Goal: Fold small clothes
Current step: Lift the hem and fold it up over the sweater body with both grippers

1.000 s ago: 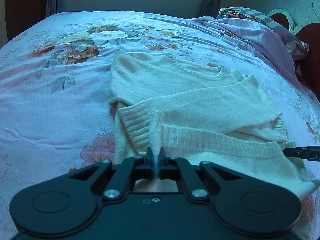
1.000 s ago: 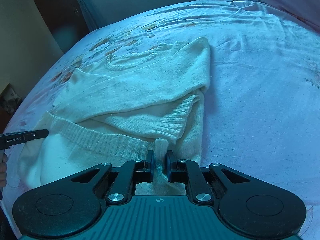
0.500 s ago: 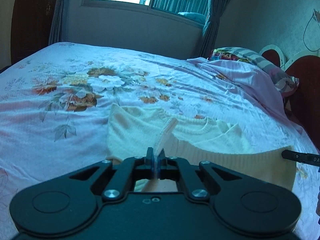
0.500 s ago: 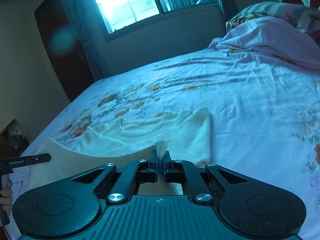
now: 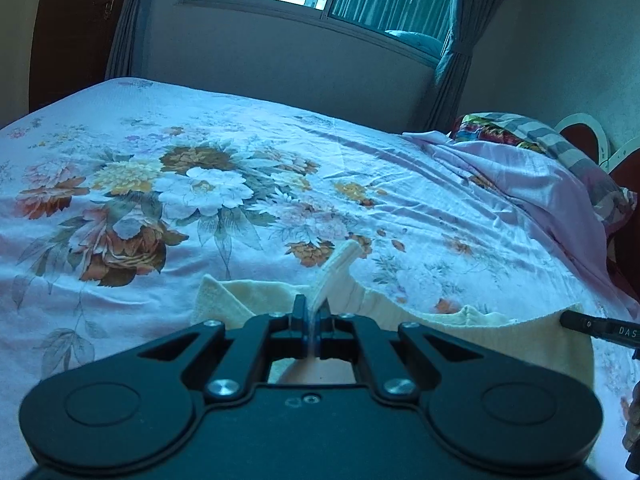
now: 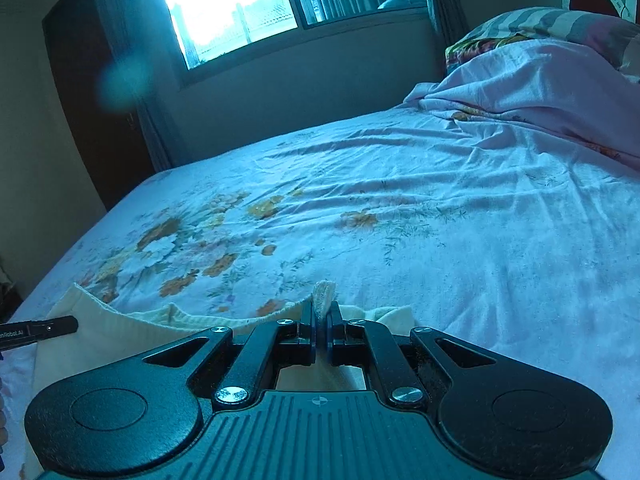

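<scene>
Floral bedsheet [image 5: 200, 200] below; both grippers' [image 5: 311, 312] [image 6: 320, 316] fingers pinch the cream sweater's [image 5: 500, 336] hem.

Sweater [image 5: 520, 340] — one, cream knit, one hem.
Grippers — two: left gripper [image 5: 311, 312] and right gripper [image 6: 320, 322], each with one pair of jaws closed on one tab of the knit; each one's tip also shows at the edge of the other's view.
Bed [image 5: 160, 240] — one, under one floral sheet [image 6: 440, 240].
Pillows [image 6: 560, 24] — one striped, visible at the head; any more cannot be told.
Bunched pink cover [image 5: 520, 176] — one.
Window [image 6: 240, 4] — one, two panes.
Curtains [image 5: 452, 40] — two, one at each side of the window.
</scene>
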Tool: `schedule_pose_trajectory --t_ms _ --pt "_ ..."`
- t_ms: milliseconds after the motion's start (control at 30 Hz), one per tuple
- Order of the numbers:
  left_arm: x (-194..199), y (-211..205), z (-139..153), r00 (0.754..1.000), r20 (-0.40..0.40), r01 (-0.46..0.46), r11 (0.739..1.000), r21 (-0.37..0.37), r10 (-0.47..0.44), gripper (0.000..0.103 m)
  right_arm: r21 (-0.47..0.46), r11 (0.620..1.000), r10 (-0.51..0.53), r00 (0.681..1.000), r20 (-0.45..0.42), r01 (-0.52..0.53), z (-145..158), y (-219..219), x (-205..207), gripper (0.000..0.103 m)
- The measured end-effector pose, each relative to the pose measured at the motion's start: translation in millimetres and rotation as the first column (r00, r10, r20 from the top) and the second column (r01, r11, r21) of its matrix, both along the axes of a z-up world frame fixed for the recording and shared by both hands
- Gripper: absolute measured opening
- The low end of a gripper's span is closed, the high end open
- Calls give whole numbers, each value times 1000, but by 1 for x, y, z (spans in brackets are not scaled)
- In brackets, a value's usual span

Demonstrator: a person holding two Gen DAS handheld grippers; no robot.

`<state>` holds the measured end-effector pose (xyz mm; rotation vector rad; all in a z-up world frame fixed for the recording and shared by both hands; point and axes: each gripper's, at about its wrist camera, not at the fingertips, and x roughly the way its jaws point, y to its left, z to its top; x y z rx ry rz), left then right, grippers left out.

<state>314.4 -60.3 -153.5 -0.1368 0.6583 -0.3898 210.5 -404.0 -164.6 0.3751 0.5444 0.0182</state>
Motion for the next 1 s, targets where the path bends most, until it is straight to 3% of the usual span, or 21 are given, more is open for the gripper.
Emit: schedule_pose_trajectory --t_ms 167,300,467,500,533,600,700,800,933,1000 --pt "25 -1 -28 997 -52 -51 999 -15 50 2 -36 999 -32 998 -56 30 -30 -6 30 4" --pt "32 -4 -52 993 -111 -39 998 47 44 5 -11 999 -55 987 -152 54 -55 -15 44 4" --pt "27 6 -34 993 -97 -63 998 0 63 20 -29 997 -76 992 -103 73 -39 -16 28 5" --pt "27 5 -31 994 -99 -40 999 12 40 23 -26 998 -55 993 -106 52 -37 -16 24 12" --pt "29 2 -32 993 -115 -13 1000 23 15 23 -21 999 -35 991 -125 33 -37 -15 23 30" --pt "32 -1 -36 989 -149 15 999 38 -9 23 -18 1000 -24 989 -143 22 -40 -16 18 45" --pt "31 -5 -44 987 -157 36 998 57 -27 21 -3 1000 1 987 -158 -2 -45 -15 15 45" --pt "29 -5 -44 990 -136 35 998 59 -27 3 -45 998 36 986 -163 -44 -44 -6 19 7" --pt "27 -2 -40 995 -97 19 998 52 -13 2 -99 992 57 988 -146 -72 -42 2 20 3" --pt "27 1 -37 997 -74 -9 1000 28 11 2 -132 990 28 995 -95 -41 -37 4 18 2"
